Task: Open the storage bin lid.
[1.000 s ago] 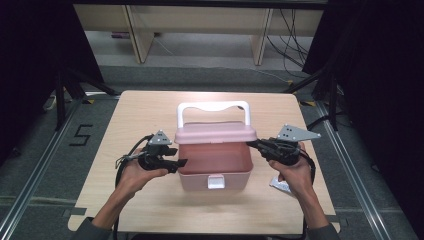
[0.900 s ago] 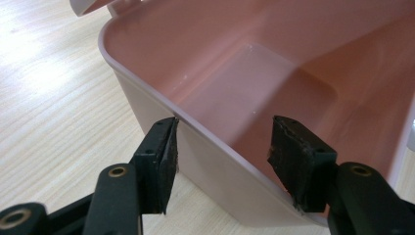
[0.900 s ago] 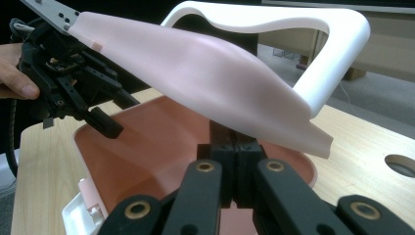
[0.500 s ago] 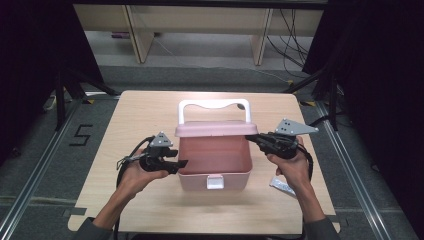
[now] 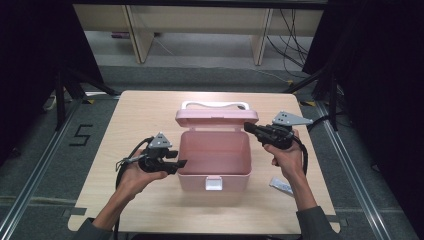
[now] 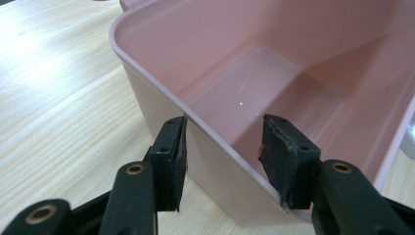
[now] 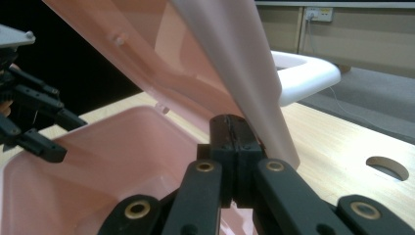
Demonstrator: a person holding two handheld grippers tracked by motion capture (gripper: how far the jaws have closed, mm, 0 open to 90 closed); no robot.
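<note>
box: point(image 5: 215, 160) pink, mid-table, empty inside
lid: point(image 5: 216, 118) up past halfway, leaning over box's far side, not yet fully back
left gripper: point(image 6: 222, 147) half open, just been closing, straddling box's left wall, pads not pressing yet
right gripper: point(image 7: 235, 134) shut, empty, tips against lid's right edge, pushing
left to do: swing lid fully open

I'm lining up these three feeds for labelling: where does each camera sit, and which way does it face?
High view: above the person's side, facing forward and down on the table; both forearms, left gripper and right gripper show.
Left gripper view: rides the left gripper, whose jaws straddle the pink box wall.
Right gripper view: rides the shut right gripper, by the raised lid.
All share the box.
</note>
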